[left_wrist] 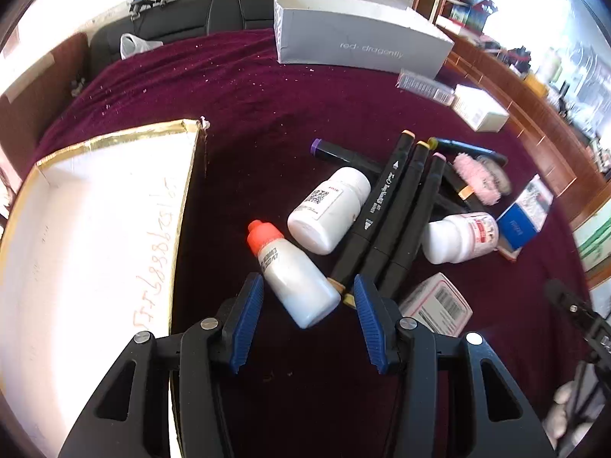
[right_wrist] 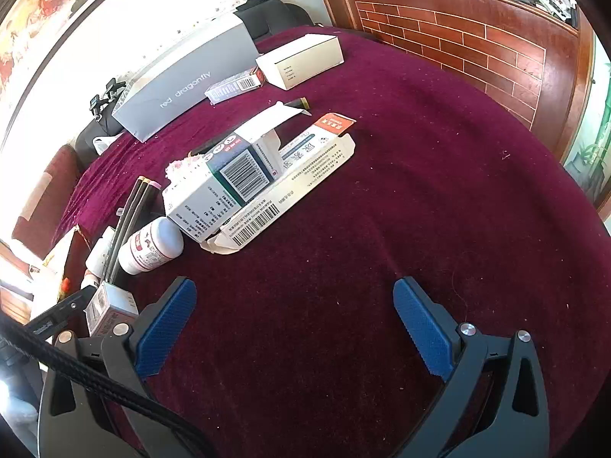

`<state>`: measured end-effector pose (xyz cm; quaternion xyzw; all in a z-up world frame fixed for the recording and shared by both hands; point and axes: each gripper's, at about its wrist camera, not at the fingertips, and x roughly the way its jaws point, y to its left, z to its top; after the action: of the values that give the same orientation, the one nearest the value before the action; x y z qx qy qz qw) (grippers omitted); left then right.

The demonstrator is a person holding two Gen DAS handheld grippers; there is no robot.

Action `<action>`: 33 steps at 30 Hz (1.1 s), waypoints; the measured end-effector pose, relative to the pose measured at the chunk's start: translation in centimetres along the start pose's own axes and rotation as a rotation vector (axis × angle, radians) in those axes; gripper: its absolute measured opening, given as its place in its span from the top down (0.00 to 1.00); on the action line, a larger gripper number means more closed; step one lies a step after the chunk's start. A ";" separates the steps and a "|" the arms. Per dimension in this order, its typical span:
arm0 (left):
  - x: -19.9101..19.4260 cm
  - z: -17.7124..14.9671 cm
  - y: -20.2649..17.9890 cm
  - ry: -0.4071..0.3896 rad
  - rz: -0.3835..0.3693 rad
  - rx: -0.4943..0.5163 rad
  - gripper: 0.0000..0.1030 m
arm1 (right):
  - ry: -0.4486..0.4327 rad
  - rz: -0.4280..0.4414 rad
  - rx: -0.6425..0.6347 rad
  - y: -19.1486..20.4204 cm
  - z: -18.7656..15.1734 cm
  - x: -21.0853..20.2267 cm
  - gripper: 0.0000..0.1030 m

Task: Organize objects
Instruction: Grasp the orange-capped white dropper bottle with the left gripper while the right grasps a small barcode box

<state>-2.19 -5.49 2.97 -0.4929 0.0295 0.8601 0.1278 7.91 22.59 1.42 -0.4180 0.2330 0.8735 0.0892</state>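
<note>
1. Three white bottles (left_wrist: 330,208) lie ahead of the left gripper (left_wrist: 308,297); one has an orange cap.
2. Five black markers (left_wrist: 385,206) lie just behind them, as far as shows.
3. One pink fuzzy thing (left_wrist: 477,179) sits farther off.
4. Two big open boxes (left_wrist: 359,34).

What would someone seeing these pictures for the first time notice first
Probably the small white bottle with the orange cap, lying tilted on the maroon tablecloth between the fingers of the left claw. Just beyond it sits a jumble of black markers and white pill bottles, with a gold-edged white box to the left.
</note>
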 end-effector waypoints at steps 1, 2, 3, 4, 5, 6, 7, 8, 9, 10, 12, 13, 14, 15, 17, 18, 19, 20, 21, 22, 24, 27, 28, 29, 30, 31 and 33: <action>0.1 0.1 -0.3 0.000 0.006 0.012 0.59 | -0.001 -0.002 -0.002 0.0 0.0 0.0 0.00; 0.3 0.2 -0.7 0.003 0.023 0.024 0.59 | 0.000 -0.006 -0.005 0.0 0.0 0.0 0.00; 0.2 0.3 -0.9 -0.001 0.029 0.030 0.62 | 0.000 -0.008 -0.007 0.0 0.0 0.0 0.00; 0.2 0.4 -1.2 -0.005 0.029 0.046 0.69 | 0.000 -0.012 -0.010 0.1 0.0 0.0 0.00; -0.1 0.4 -1.4 -0.011 0.013 0.054 0.71 | 0.001 -0.015 -0.013 0.1 0.0 0.1 0.00; -0.5 0.3 -1.3 -0.020 -0.013 0.048 0.76 | 0.001 -0.016 -0.014 0.1 0.0 0.1 0.00; -0.8 0.2 -1.1 -0.024 -0.030 0.043 0.78 | 0.001 -0.017 -0.014 0.1 0.0 0.1 0.00; -1.1 0.1 -0.8 -0.031 -0.053 0.040 0.78 | 0.001 -0.018 -0.014 0.0 0.0 0.1 0.00; -1.2 0.0 -0.5 -0.034 -0.063 0.041 0.78 | 0.002 -0.018 -0.013 0.0 0.0 0.2 0.00; -1.1 0.0 0.0 -0.025 -0.054 0.041 0.77 | 0.001 -0.018 -0.014 0.0 0.0 0.2 0.00; -0.6 0.0 0.7 -0.005 -0.059 0.030 0.78 | 0.001 -0.021 -0.016 -0.1 0.1 0.2 0.00; -0.3 0.0 1.0 0.006 -0.058 0.018 0.78 | 0.000 -0.021 -0.017 0.0 0.0 0.2 0.00; -0.1 0.0 1.1 0.013 -0.057 0.010 0.78 | 0.000 -0.020 -0.018 0.0 0.1 0.2 0.00; 0.1 0.0 1.1 0.017 -0.057 0.007 0.78 | -0.001 -0.019 -0.019 0.1 0.0 0.2 0.00; 0.4 0.3 0.5 0.018 -0.036 0.027 0.77 | 0.000 -0.019 -0.023 0.1 0.0 0.2 0.00; 0.5 0.3 0.2 0.015 -0.028 0.036 0.77 | 0.001 -0.019 -0.025 0.1 -0.1 0.2 0.00; 0.7 0.4 -0.2 0.013 -0.018 0.045 0.77 | 0.001 -0.019 -0.027 0.2 -0.1 0.2 0.00; 0.8 0.5 -0.5 0.013 -0.009 0.049 0.77 | 0.002 -0.019 -0.030 0.3 -0.1 0.3 0.00; 1.1 0.6 -0.8 0.013 -0.001 0.049 0.77 | 0.002 -0.021 -0.034 0.4 -0.2 0.3 0.00; 1.3 0.6 -0.8 0.017 0.002 0.047 0.77 | 0.003 -0.023 -0.038 0.5 -0.2 0.3 0.00; 1.7 0.7 -1.0 0.013 0.000 0.044 0.77 | 0.003 -0.025 -0.047 0.7 -0.3 0.3 0.00; 1.0 0.6 -0.9 -0.019 -0.048 0.049 0.78 | -0.001 -0.032 -0.058 0.9 -0.3 0.2 0.00; 0.1 0.6 -0.6 -0.050 -0.068 0.044 0.78 | -0.004 -0.033 -0.060 1.0 -0.3 0.2 0.00; -0.6 0.5 -0.3 -0.074 -0.081 0.038 0.78 | -0.012 -0.034 -0.063 1.0 -0.4 0.0 0.00; -1.7 0.4 0.0 -0.101 -0.096 0.031 0.78 | -0.021 -0.035 -0.065 1.1 -0.4 -0.1 0.00; -2.4 0.4 0.3 -0.118 -0.105 0.028 0.78 | -0.032 -0.036 -0.069 1.2 -0.5 -0.3 0.00; -3.6 0.2 0.9 -0.143 -0.120 0.025 0.78 | -0.052 -0.039 -0.084 1.5 -0.6 -0.7 0.00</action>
<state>-0.83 -6.97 6.14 -0.4293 0.0013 0.8836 0.1870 8.25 21.04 2.08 -0.4032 0.1854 0.8911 0.0945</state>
